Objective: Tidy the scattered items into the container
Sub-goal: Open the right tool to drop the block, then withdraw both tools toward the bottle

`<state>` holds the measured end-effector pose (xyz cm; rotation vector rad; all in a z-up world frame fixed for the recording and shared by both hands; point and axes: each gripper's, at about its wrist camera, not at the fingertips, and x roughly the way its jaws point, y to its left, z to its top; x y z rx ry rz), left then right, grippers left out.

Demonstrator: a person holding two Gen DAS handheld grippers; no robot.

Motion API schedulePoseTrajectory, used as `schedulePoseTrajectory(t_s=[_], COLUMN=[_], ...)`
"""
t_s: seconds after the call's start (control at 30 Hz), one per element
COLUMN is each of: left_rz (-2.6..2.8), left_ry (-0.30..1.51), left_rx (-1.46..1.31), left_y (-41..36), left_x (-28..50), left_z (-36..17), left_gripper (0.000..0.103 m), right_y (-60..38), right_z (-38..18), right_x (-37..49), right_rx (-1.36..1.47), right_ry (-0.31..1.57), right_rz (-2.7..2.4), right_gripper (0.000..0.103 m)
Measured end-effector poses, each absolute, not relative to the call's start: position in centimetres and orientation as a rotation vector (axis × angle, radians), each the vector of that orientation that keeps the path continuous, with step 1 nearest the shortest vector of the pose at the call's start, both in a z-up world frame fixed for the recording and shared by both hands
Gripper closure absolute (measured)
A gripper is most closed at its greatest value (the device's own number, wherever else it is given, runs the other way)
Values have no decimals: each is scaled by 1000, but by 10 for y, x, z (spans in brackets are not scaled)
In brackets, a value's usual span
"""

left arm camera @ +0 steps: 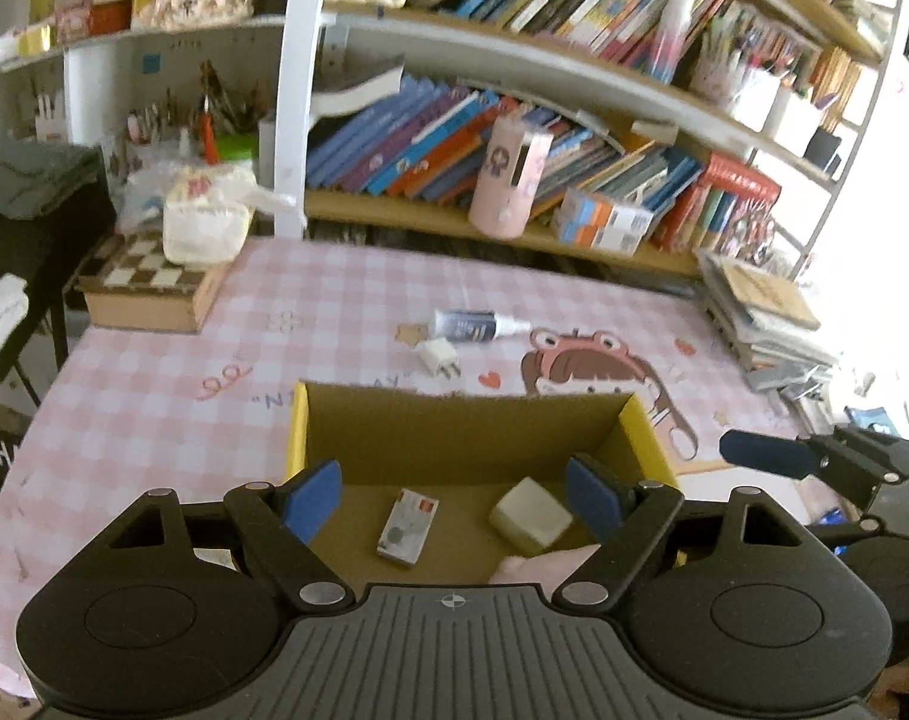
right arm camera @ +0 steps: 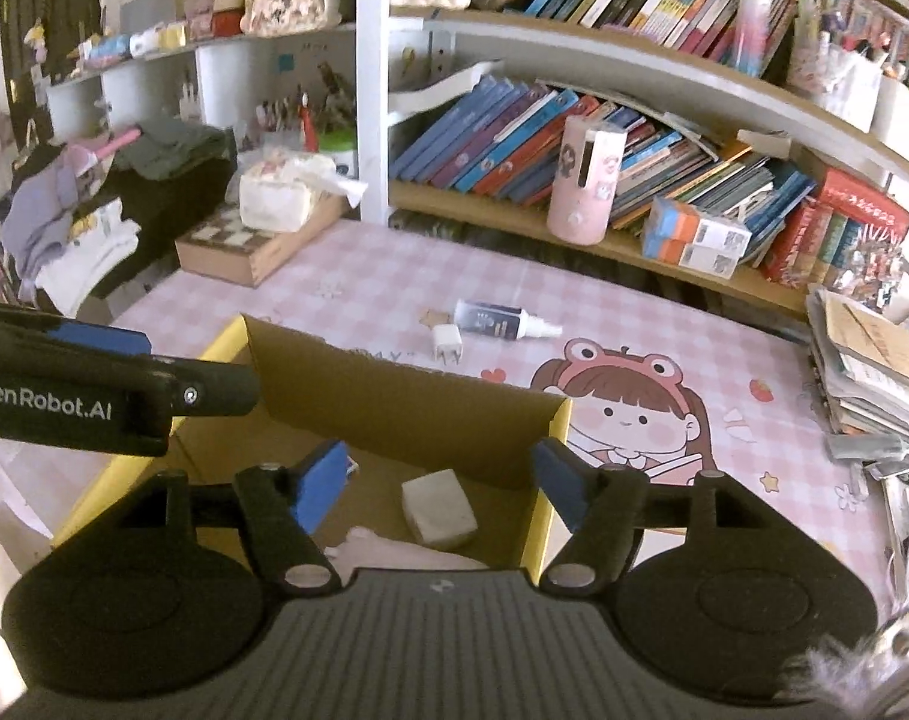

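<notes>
A yellow-edged cardboard box (left arm camera: pixel 466 420) (right arm camera: pixel 406 402) stands on the pink checked table. Inside lie a small card pack (left arm camera: pixel 407 527), a white cube-shaped block (left arm camera: pixel 531 516) (right arm camera: pixel 439 507) and a pink cloth (left arm camera: pixel 544 564) (right arm camera: pixel 394 549). Beyond the box lie a white plug adapter (left arm camera: pixel 437 357) (right arm camera: pixel 447 343) and a small spray bottle (left arm camera: pixel 475 324) (right arm camera: pixel 502 319). My left gripper (left arm camera: pixel 454 501) is open and empty above the box. My right gripper (right arm camera: pixel 439 483) is open and empty over the box's right side; it shows in the left wrist view (left arm camera: pixel 766 453).
A chessboard box (left arm camera: pixel 148 288) (right arm camera: pixel 256 246) with a tissue pack sits at the table's back left. A stack of books (left arm camera: pixel 766 318) (right arm camera: pixel 874 372) lies at the right edge. Bookshelves with a pink cup (left arm camera: pixel 508 180) (right arm camera: pixel 583 180) stand behind the table.
</notes>
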<state>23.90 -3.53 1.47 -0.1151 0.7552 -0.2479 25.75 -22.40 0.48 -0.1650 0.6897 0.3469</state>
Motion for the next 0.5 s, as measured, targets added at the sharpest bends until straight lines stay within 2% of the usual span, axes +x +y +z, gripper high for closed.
schedulePoseTrajectory(t_s=[0.2,0.5], left_rz=[-250,-271], left_ry=[721,703], left_rx=[-80,-70], left_y=[-39,-38], left_x=[228,225], left_z=[28,43], left_gripper=[13,13], right_y=[-224,-231], right_z=[13,25], right_x=[243,240], right_rx=[-148,-122], right_ry=[666,647], right_rz=[331,298], right_gripper=[29,23])
